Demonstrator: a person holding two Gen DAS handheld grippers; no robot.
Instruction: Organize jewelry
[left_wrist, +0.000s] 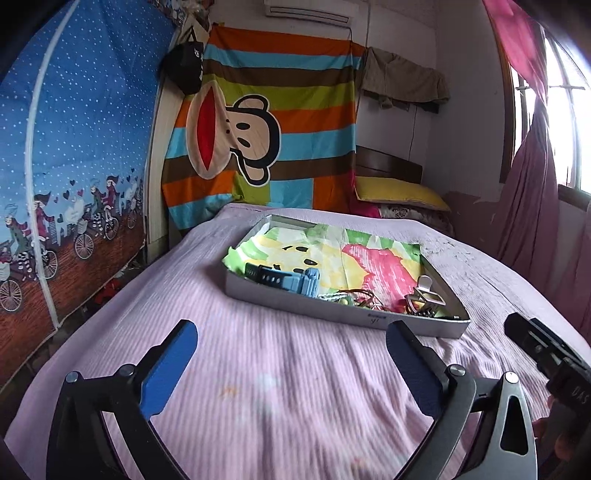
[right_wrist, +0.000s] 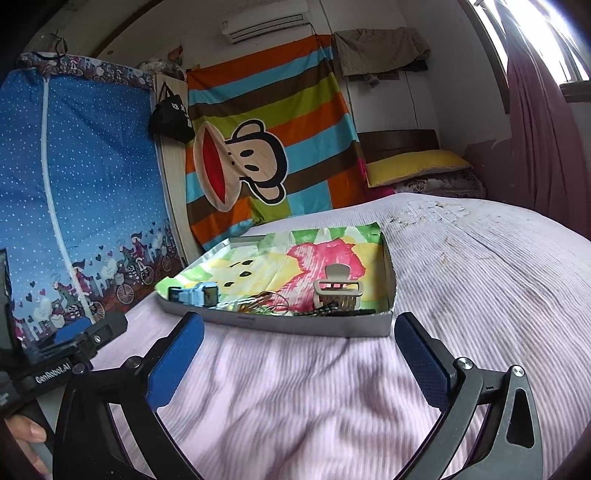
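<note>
Wide pale-lilac ribbed bedspread (right_wrist: 461, 280) under everything, with a shallow grey cardboard tray (right_wrist: 295, 325) lined in a green, yellow and pink printed cloth (right_wrist: 280, 266) at its middle. Inside the tray's near edge: light-blue plastic watch (right_wrist: 201, 293) at the left end, beige claw hair clip (right_wrist: 338, 290) toward the right, tangle of thin rings and chains (right_wrist: 266, 304) between them. Just short of the tray, above bare bedspread, left gripper (left_wrist: 291, 362) and right gripper (right_wrist: 299, 358), blue-padded fingers spread wide, grasping nothing.

A bed (right_wrist: 461, 266) with a lilac ribbed cover carries a shallow grey tray (right_wrist: 295, 325).
</note>
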